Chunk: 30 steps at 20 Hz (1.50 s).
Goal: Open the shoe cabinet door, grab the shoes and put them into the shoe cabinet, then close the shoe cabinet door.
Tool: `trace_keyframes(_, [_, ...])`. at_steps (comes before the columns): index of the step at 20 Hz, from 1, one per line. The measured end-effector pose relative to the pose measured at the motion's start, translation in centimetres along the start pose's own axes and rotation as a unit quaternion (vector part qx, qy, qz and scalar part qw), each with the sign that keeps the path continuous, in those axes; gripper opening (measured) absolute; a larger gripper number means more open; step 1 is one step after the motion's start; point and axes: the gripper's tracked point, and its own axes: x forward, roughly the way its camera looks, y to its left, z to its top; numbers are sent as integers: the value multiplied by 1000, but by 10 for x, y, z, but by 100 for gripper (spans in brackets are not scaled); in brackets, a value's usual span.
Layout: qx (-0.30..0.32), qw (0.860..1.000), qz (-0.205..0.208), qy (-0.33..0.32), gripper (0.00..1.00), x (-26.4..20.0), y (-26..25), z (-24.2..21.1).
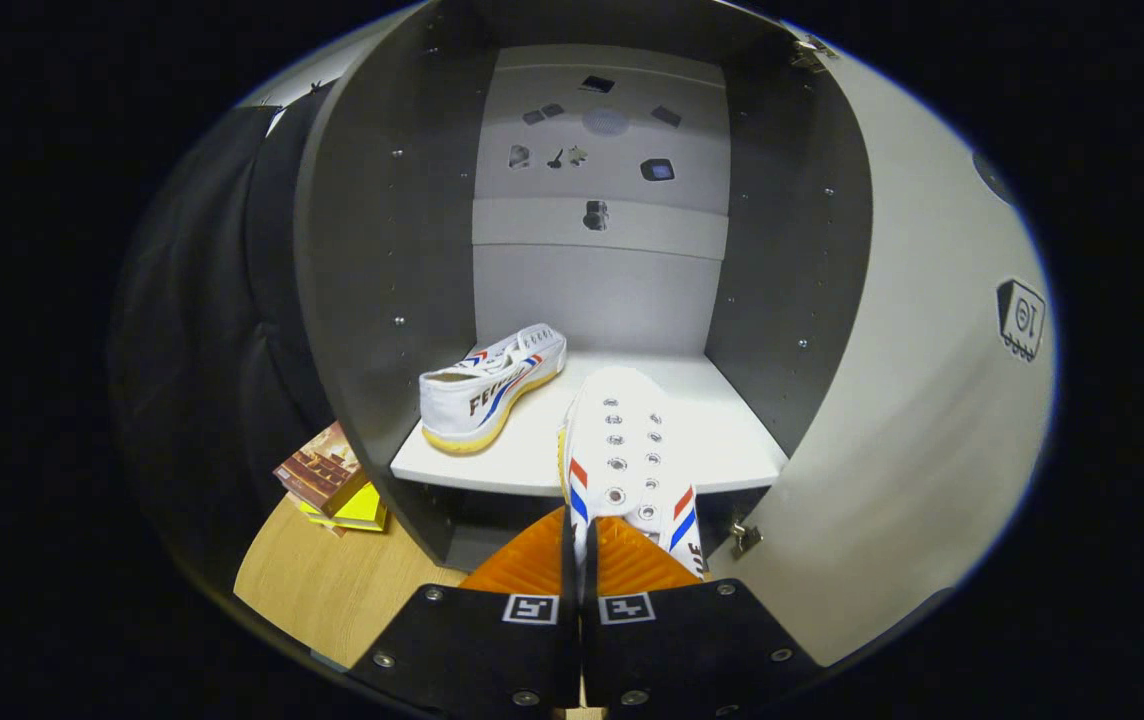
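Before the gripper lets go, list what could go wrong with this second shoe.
1. The white canvas shoe with red and blue stripes, pinched at its heel by the gripper, lies partly over the front edge of the white shelf; released here, it may tip out.
2. Pushed leftward, it could knock the matching shoe resting on that shelf.
3. The open grey cabinet door stands close beside; withdrawing might bump it.

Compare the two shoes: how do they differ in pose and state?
The held shoe is pinched between the gripper fingers, toe pointing into the cabinet, half over the shelf edge. The placed shoe rests free on the shelf, angled, side showing. Both white with red-blue stripes.
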Motion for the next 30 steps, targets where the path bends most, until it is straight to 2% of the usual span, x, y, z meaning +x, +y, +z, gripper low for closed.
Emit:
trace_keyframes(7, [3, 1000, -8, 6, 0, 68, -7, 44])
trace_keyframes(16, [-8, 999, -25, 46, 0, 148, -10, 63])
trace_keyframes(23, [-12, 998, -42, 53, 2, 167, -3, 58])
trace_keyframes(27, [-7, 998, -38, 54, 20, 152, -4, 59])
trace_keyframes(28, [0, 998, -39, 48, 27, 145, -6, 61])
trace_keyframes(30, [15, 999, -30, 28, 35, 122, -7, 70])
